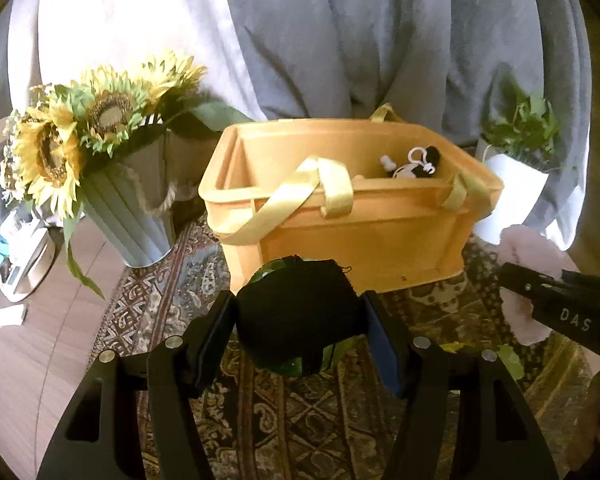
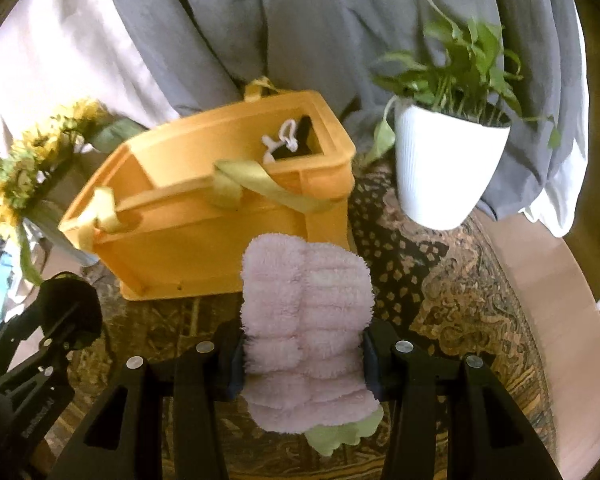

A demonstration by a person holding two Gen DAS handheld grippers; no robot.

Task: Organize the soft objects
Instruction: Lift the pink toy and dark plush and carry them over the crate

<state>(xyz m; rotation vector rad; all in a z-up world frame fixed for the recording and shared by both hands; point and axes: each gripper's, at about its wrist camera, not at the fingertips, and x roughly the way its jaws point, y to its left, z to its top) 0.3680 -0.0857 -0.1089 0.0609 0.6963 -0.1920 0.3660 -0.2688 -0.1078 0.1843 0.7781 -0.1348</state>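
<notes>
A yellow storage bin with ribbon handles stands on the patterned rug; it also shows in the right wrist view. A small black-and-white soft item lies inside it. My left gripper is shut on a black soft object with green parts, held just in front of the bin. My right gripper is shut on a fluffy pink soft object, held in front of the bin's right end. The right gripper and pink object show at the right of the left wrist view.
A grey bucket of sunflowers stands left of the bin. A white pot with a green plant stands to its right. Grey and white curtains hang behind. Wooden floor borders the rug.
</notes>
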